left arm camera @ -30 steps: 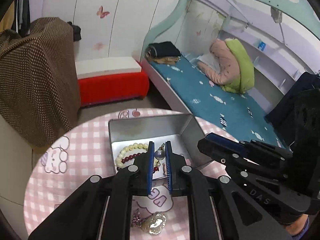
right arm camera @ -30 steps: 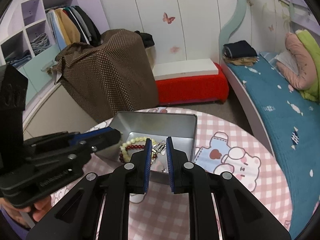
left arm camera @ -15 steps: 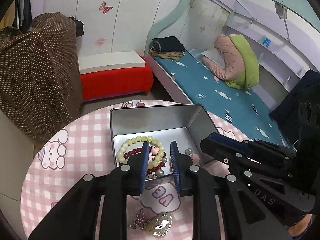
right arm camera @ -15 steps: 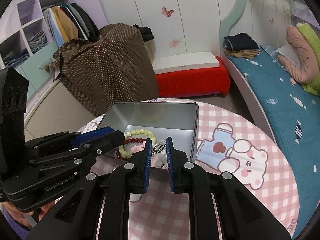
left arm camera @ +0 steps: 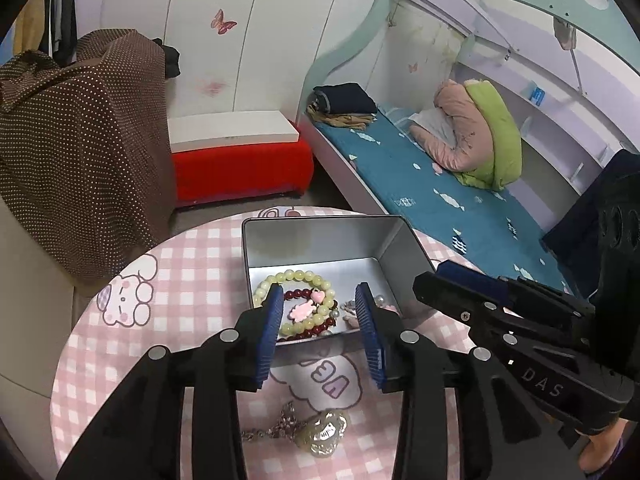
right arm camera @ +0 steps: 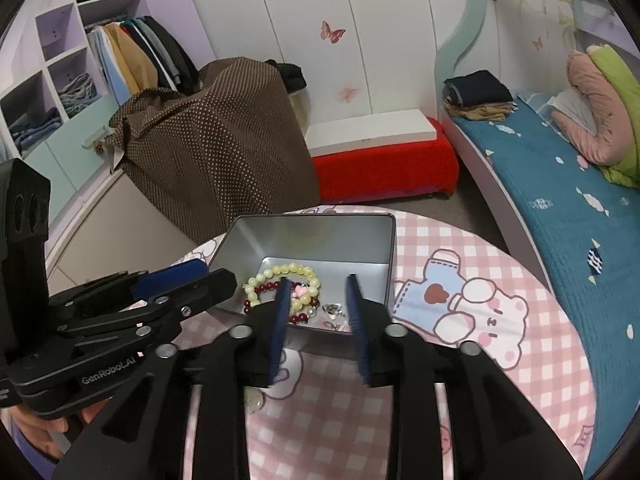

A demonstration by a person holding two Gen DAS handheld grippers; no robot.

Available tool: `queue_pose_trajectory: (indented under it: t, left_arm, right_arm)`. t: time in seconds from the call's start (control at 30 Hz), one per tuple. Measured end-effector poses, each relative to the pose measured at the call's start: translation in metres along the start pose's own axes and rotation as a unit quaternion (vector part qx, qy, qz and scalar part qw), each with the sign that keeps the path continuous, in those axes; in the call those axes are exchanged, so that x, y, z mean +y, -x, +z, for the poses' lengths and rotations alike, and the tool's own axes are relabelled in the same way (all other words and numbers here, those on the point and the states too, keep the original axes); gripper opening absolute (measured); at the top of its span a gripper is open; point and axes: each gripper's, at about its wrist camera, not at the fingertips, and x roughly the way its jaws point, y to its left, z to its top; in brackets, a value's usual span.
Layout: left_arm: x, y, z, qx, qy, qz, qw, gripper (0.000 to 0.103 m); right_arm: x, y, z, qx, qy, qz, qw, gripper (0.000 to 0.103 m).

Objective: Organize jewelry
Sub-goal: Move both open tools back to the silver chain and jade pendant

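Observation:
An open silver tin (left arm camera: 320, 240) (right arm camera: 312, 236) stands on the round pink checked table (left arm camera: 180, 264) (right arm camera: 500, 272). Inside lie a pale yellow bead bracelet (left arm camera: 296, 278) (right arm camera: 280, 270), a dark red bead bracelet (left arm camera: 304, 293) (right arm camera: 266, 289), a pink charm (left arm camera: 302, 310) and small silver pieces (right arm camera: 334, 310). My left gripper (left arm camera: 318, 298) is open and empty just above the tin's near edge. My right gripper (right arm camera: 316, 284) is open and empty over the tin's near side. A silver pendant with a chain (left arm camera: 320, 434) lies on the table below my left gripper.
A brown dotted cloth covers furniture (right arm camera: 216, 136) beyond the table on the left. A red bench (right arm camera: 384, 168) with a white board stands behind. A bed with a teal sheet (right arm camera: 560, 184) runs along the right. The table edge is close behind the tin.
Both grippers were shut on small jewelry pieces over the tin and have opened. The pieces now lie in the tin. Both grippers have pulled back slightly toward me.

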Motion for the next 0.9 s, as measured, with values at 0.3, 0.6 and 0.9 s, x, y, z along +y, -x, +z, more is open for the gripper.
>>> queue_pose_trajectory:
  t: [0.3,0.6,0.9]
  left_arm:
    - [-0.003,0.024,-0.009,-0.016,-0.003,0.008,0.9998,0.044]
    - [0.025,0.043,-0.026,-0.018,0.036,0.001,0.9992,0.045]
    - [0.049,0.048,-0.047,-0.012,0.068,0.004,0.9976,0.045]
  right_arm:
    - [0.002,0.019,-0.009,-0.005,-0.002,-0.001,1.000,0.034]
    - [-0.003,0.030,-0.027,-0.001,-0.009,-0.002,1.000,0.034]
    - [0.006,0.019,-0.051,0.023,-0.007,0.001,1.000,0.034]
